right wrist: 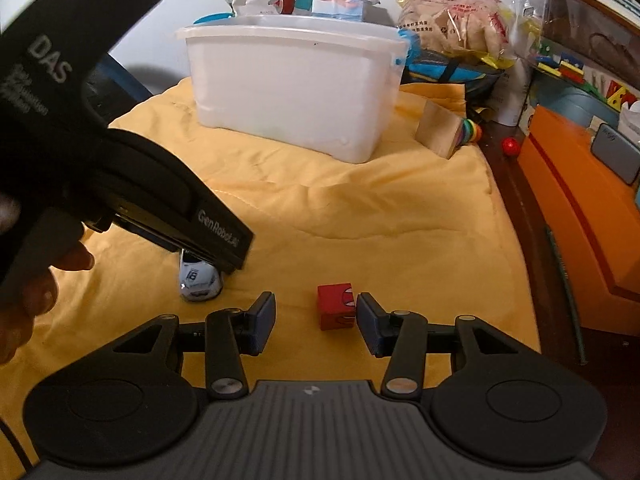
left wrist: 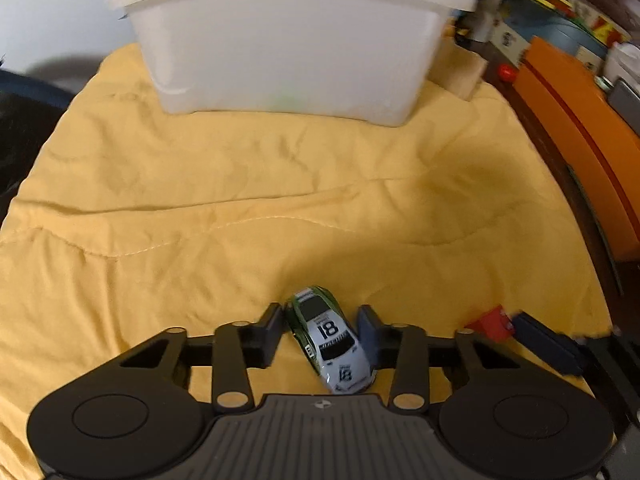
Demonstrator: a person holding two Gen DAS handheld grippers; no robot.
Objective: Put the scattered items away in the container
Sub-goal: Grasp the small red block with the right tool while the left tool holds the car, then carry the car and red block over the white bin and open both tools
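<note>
A white and green toy car (left wrist: 330,340) marked 18 lies on the yellow blanket (left wrist: 200,208) between the fingers of my left gripper (left wrist: 324,332). The fingers touch or nearly touch its two sides. The car's rear also shows in the right wrist view (right wrist: 198,278) under the left gripper's body. A red cube (right wrist: 337,306) sits between the open fingers of my right gripper (right wrist: 316,318), close to the right finger. The cube shows in the left wrist view (left wrist: 490,322) too. The white plastic tub (left wrist: 288,40) stands at the far end of the blanket (right wrist: 296,80).
A wooden block (right wrist: 438,130) with coloured rings beside it lies right of the tub. An orange box (right wrist: 580,208) and cluttered shelves stand along the right edge. Bags (right wrist: 452,20) are piled behind the tub. A small red ball (right wrist: 511,146) lies off the blanket.
</note>
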